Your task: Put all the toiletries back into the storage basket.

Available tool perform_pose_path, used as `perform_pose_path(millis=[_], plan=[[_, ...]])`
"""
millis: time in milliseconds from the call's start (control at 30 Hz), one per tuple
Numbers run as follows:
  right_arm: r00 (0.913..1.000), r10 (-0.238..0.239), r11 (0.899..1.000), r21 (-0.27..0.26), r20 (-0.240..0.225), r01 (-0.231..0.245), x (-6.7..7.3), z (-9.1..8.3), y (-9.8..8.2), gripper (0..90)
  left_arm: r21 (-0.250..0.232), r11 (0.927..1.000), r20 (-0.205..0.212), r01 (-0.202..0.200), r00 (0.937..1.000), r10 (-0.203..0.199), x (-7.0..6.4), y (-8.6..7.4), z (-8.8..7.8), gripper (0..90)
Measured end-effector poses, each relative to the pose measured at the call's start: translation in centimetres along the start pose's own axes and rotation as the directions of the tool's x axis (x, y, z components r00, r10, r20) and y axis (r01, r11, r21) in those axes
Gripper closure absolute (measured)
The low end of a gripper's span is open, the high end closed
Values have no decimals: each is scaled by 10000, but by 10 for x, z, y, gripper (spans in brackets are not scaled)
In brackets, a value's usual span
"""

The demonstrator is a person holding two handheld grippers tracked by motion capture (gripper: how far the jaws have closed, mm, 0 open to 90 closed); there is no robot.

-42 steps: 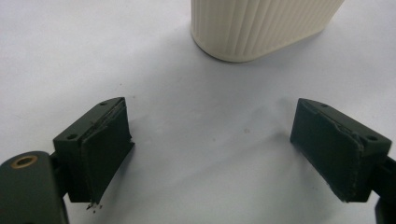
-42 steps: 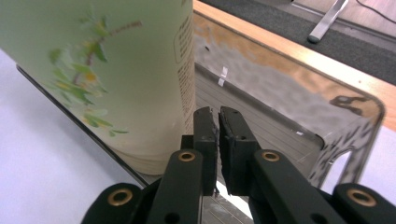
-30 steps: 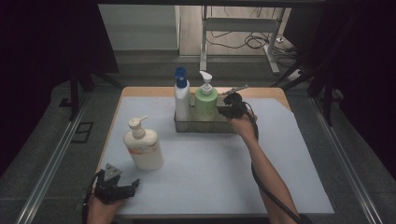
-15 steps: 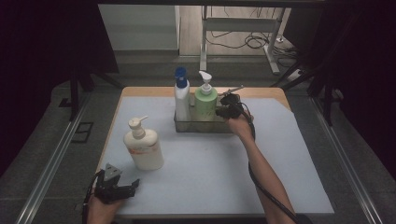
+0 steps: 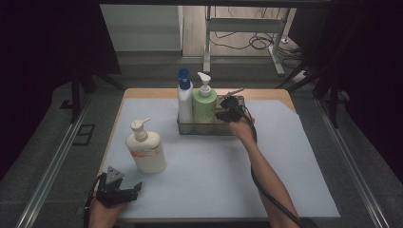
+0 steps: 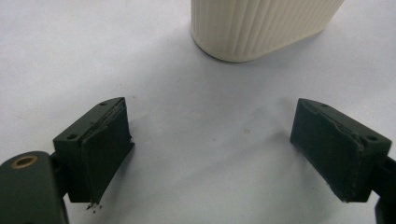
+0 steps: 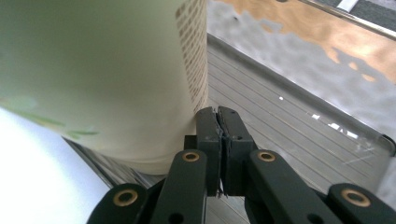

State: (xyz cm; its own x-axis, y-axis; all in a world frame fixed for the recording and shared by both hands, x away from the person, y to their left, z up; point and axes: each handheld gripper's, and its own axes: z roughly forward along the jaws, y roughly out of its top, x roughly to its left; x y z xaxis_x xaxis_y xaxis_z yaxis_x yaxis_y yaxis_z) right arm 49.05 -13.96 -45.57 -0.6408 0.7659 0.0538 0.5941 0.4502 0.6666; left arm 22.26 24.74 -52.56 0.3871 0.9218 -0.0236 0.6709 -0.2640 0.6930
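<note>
Little has shifted: clear bin (image 5: 186, 127) holds 2 bottles; right gripper (image 5: 224, 114) closed empty, left gripper (image 5: 124, 193) open

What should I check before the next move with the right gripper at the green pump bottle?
1. Right gripper jaws: shut with nothing between them; not ok for a grasp.
2. Green pump bottle upright in the clear bin: ok.
3. Blue-capped bottle stands close beside it, on the far side from the gripper: ok.
4. Gripper touching the green bottle: cannot tell.
5. Left gripper open, over bare mat: ok.
6. Cream pump bottle upright, apart from the bin: ok.
</note>
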Motion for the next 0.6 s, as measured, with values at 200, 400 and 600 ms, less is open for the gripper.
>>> perform_pose_path(millis=[200,400,600], plan=[[10000,29,10000,12,34,-29,3,0,2,896,6,10000,0,1,10000,-1,0,0,0,117],[10000,80,10000,30,59,-80,3,0,3,897,7,10000,1,1,10000,-1,0,0,0,117],[9999,12,10000,30,138,-13,2,-1,2,849,3,10000,1,0,10000,0,0,0,0,117]])
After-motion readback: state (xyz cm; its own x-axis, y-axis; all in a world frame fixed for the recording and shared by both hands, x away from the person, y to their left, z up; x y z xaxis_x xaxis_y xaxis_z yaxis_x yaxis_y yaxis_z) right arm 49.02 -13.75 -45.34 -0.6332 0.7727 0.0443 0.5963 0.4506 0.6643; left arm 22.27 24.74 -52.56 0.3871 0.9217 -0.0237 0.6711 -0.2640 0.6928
